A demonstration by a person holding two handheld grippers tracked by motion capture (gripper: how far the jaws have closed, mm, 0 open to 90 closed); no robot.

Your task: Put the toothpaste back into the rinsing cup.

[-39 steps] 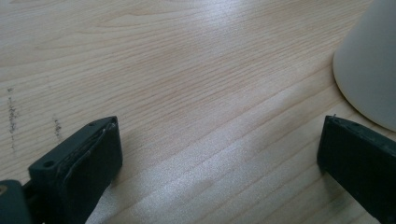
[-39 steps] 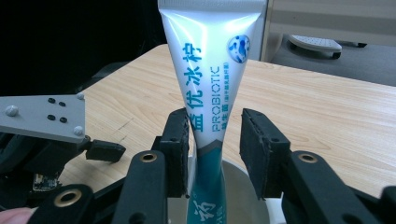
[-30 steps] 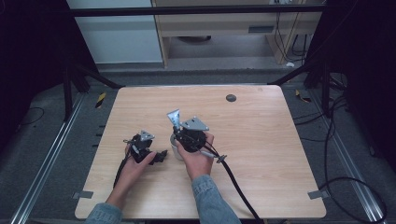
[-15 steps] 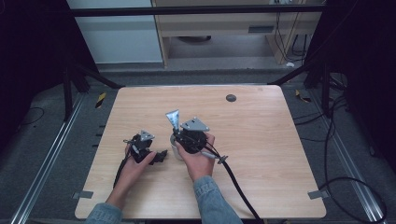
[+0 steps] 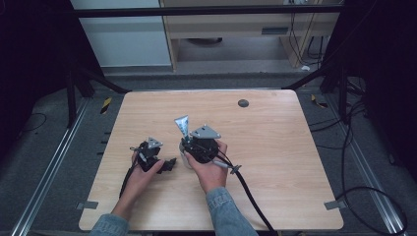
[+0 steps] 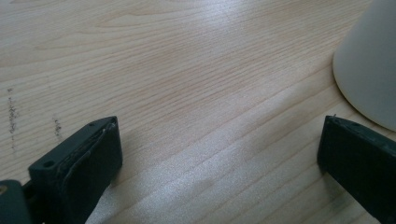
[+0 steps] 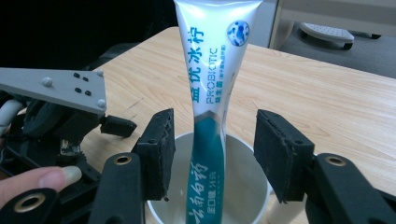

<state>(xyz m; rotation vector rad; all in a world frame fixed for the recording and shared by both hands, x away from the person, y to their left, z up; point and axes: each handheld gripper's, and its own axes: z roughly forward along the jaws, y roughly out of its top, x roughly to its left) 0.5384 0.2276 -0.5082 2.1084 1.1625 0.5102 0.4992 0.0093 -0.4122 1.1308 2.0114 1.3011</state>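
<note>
Wooden table point(image 5: 275, 147), near edge: toothpaste tube point(image 7: 210, 116) standing in white cup point(image 7: 243, 196). Right gripper point(image 7: 212, 154) now spread off tube, released; left gripper point(image 6: 219, 154) agape beside cup, empty. Placement likely done.

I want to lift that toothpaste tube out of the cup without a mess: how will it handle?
The toothpaste tube looks soft-walled and pinched at its middle, so it would probably dent when squeezed. Its glossy skin may be slippery. It stands crimped end up in the white cup, loose between the right hand-held gripper's open jaws, so it probably tips easily.

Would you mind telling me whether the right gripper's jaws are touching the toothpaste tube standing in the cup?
Apart. The right gripper view shows the right gripper open, with a clear gap on each side between its jaws and the toothpaste tube in the white cup.
</note>
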